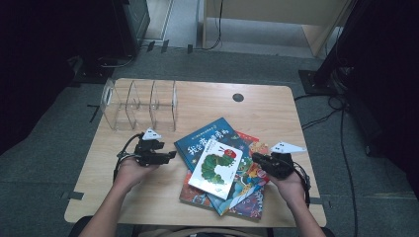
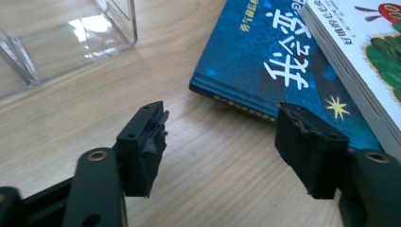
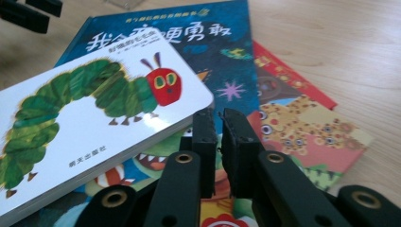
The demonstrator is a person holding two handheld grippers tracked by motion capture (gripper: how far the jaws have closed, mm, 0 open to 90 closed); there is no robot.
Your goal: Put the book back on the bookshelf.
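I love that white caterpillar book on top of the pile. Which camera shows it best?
The right gripper view: the white board book with the green caterpillar lies large there, cover drawing clear. The high view shows the whole book, but small. The left gripper view catches one corner.

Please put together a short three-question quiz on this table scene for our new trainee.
1. True or false: the white caterpillar book lies on top of the pile of books.
2. Which gripper has its jaws almost together with nothing between them: A) the left gripper, B) the right gripper?
3. What stands at the far left of the table, beyond the left gripper?

Key
1. True; it rests on the blue book.
2. B; the left one stands open over bare wood by the blue book's corner.
3. A clear plastic rack with upright dividers, empty.
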